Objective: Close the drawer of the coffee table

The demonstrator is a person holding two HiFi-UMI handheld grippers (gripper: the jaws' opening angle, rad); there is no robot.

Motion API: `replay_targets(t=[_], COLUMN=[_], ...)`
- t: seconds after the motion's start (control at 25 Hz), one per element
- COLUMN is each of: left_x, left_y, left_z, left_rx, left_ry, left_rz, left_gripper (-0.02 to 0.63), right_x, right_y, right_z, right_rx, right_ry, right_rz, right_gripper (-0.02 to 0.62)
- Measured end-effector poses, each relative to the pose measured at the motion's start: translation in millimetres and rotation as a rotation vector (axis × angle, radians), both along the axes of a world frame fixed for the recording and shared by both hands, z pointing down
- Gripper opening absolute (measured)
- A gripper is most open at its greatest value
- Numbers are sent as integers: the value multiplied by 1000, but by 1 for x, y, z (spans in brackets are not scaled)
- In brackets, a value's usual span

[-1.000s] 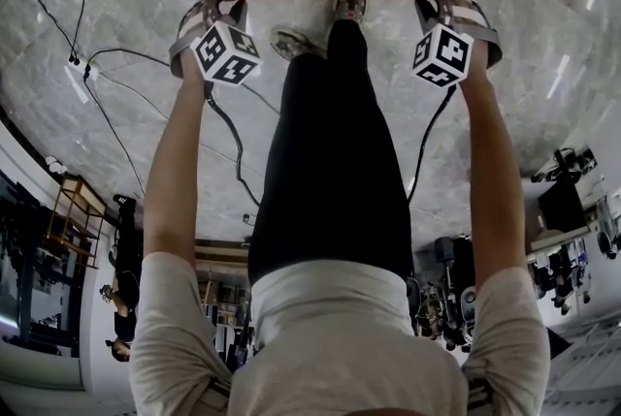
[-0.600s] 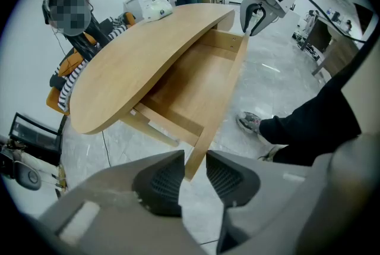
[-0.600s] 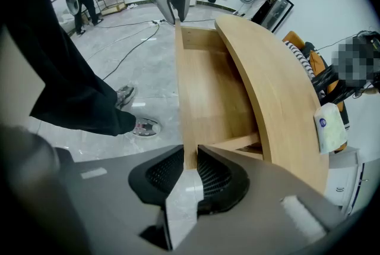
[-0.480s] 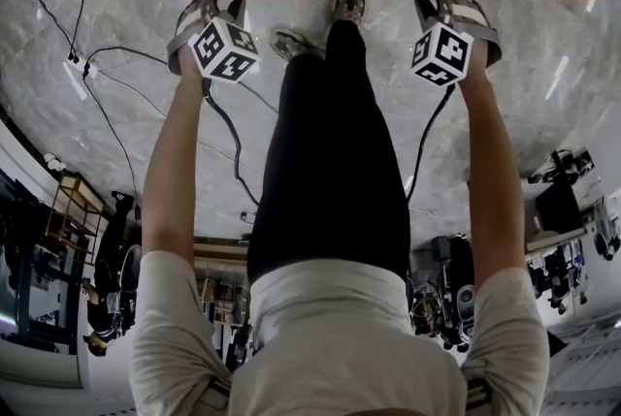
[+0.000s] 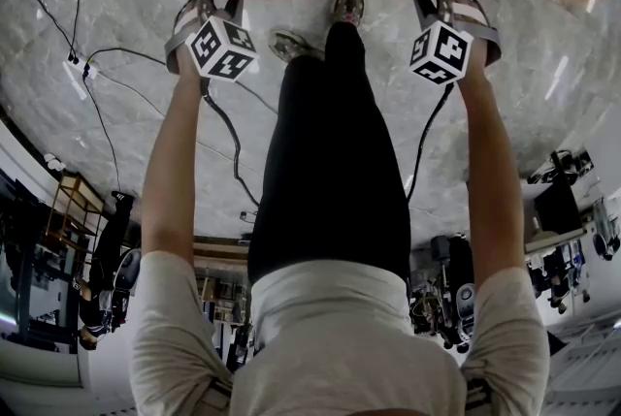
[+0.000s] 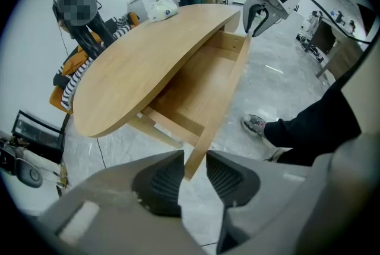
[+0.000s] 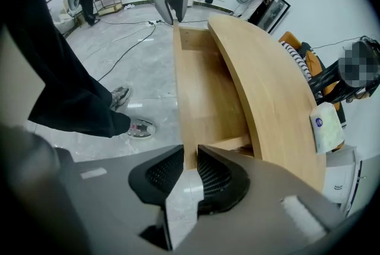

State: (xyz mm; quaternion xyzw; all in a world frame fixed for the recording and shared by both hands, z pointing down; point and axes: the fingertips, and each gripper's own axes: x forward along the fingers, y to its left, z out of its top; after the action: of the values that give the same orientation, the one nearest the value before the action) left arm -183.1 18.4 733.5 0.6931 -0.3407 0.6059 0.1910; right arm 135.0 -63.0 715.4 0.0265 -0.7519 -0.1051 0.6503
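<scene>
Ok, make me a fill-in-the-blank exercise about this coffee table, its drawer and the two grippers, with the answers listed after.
1. The drawer of the coffee table stands ___.
2. The part of the drawer's inside that shows is ___.
3. The left gripper and the right gripper each have their jaws astride an end of the drawer's ___ panel.
4. The white pack lies on the table's ___.
Missing words: open; empty; front; top.
</scene>
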Motion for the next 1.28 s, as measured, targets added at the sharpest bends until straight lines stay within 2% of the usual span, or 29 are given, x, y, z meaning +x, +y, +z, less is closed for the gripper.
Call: replay_targets(t=[0.92, 1.28], left_x=[-4, -7], left_y=[-14, -24], left_z=[1, -3], left_rx=[27, 53], left_ry=[8, 1], left_rz=[-21, -42], left_gripper=[141, 143], right_x=[-4, -8], right_y=[-17, -27], right_z=[1, -3], right_rx=[18, 51], right_ry=[-3, -17], right_rz=[20, 67], right_gripper=[80, 83])
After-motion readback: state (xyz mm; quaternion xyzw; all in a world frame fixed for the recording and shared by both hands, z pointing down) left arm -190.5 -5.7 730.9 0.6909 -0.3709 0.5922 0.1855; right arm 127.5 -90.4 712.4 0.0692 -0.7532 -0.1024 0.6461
